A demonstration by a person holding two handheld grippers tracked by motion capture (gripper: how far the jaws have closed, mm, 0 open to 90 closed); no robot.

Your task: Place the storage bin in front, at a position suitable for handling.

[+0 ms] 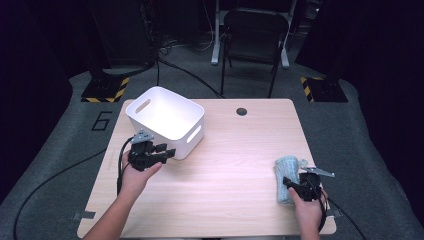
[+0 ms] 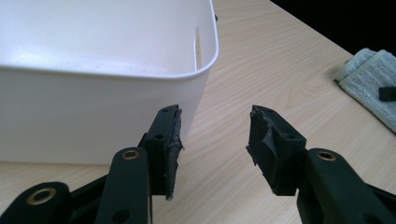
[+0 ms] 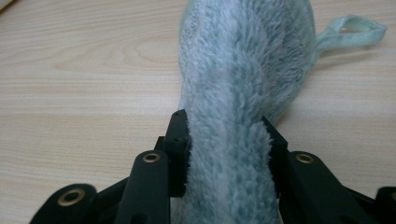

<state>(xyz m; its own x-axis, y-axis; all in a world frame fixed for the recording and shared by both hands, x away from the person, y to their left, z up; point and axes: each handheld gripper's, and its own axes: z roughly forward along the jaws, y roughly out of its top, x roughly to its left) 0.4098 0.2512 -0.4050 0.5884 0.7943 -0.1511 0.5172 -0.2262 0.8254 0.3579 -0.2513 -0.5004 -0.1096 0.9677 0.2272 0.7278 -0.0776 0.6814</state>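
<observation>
At the table's near right corner, about five o'clock from its middle in the high view, your right gripper [image 1: 295, 186] has its jaws pressed into both sides of the folded towel [image 1: 288, 176]. The right gripper view shows the pile bulging between the pads, so you hold it, though it rests on the table [image 1: 235, 165] for now. The towel's long axis runs near to far, roughly six to twelve o'clock, in line with that gripper, and its hanging loop [image 3: 355, 28] lies at the far end.

Your left gripper [image 1: 162, 152] hangs with its jaws well apart and nothing between them, just beside the near wall of the white bin [image 1: 165, 120].

The bin lies at about ten o'clock from the towel, well apart across the bare wood. Your right hand is the nearer one and already has the towel; the carry would run up and leftward over the bin's near rim. I would lift enough for the hanging end to clear that rim.
</observation>
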